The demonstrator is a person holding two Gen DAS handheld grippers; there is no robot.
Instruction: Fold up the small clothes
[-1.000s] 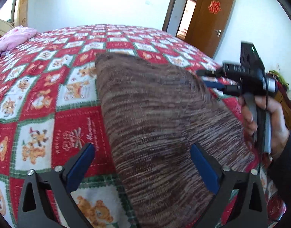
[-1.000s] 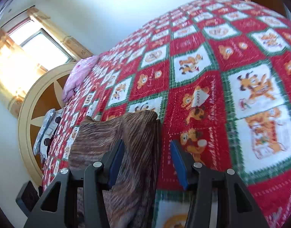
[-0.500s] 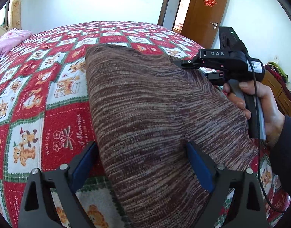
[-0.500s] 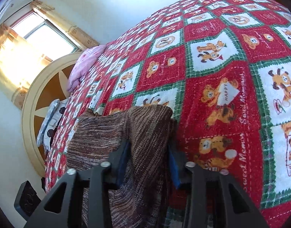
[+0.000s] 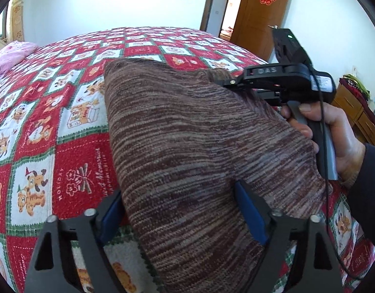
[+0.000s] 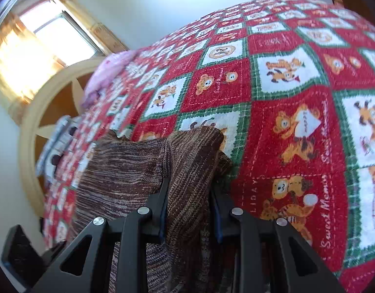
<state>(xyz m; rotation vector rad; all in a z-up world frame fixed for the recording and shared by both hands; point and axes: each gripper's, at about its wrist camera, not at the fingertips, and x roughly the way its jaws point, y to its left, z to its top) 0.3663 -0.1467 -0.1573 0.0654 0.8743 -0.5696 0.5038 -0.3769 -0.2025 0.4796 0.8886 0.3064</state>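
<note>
A brown striped knit garment [image 5: 187,146] lies on the red patchwork bedspread [image 5: 72,131]. My left gripper [image 5: 180,210] is open, its blue pads either side of the garment's near end. My right gripper [image 6: 190,200] is shut on the garment's far corner [image 6: 194,151], lifting it a little. In the left wrist view the right gripper [image 5: 226,81] pinches that corner at the upper right, held by a hand [image 5: 334,131].
A pink pillow [image 5: 9,56] lies at the bed's head by a round headboard [image 6: 38,112] and window [image 6: 53,36]. An orange door [image 5: 260,17] stands open at the far right. A wooden dresser [image 5: 358,112] stands right of the bed.
My right gripper has closed on the garment's corner and raised it. My left gripper has moved in along the garment's near end and narrowed a little.
</note>
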